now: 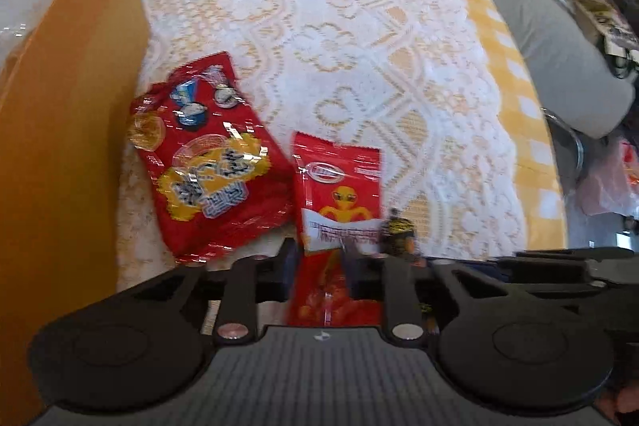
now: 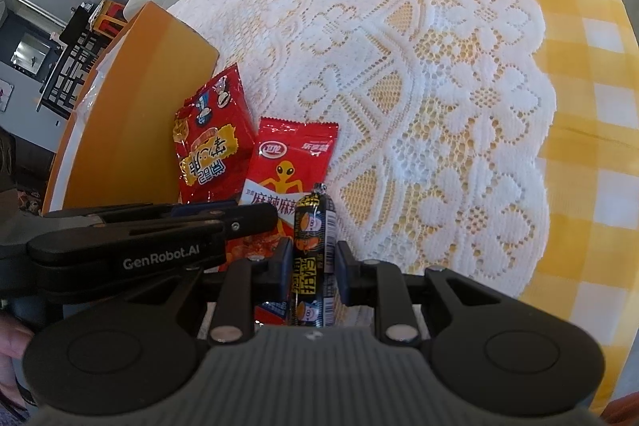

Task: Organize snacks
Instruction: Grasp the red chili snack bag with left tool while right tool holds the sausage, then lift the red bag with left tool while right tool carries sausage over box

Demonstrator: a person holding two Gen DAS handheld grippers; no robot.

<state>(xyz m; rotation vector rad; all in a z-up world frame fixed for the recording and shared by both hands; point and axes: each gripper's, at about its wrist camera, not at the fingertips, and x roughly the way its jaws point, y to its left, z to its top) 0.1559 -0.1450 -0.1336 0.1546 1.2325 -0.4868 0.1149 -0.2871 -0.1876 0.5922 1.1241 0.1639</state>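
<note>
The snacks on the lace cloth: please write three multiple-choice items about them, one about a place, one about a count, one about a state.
1. Where does the cartoon snack bag lie?
A. against the orange box
B. on the yellow pillow
C. inside the box

2. How many red snack bags are on the lace cloth?
A. one
B. two
C. four

3. What does the right gripper do with the black sausage stick?
A. holds it between its fingers
B. hovers far above it
C. has dropped it in the box

Answers: 1 A, the bag's edge rests by the box wall. 2 B, the cartoon bag and the alien snack bag. 3 A, the stick stands clamped between the closed fingers.
</note>
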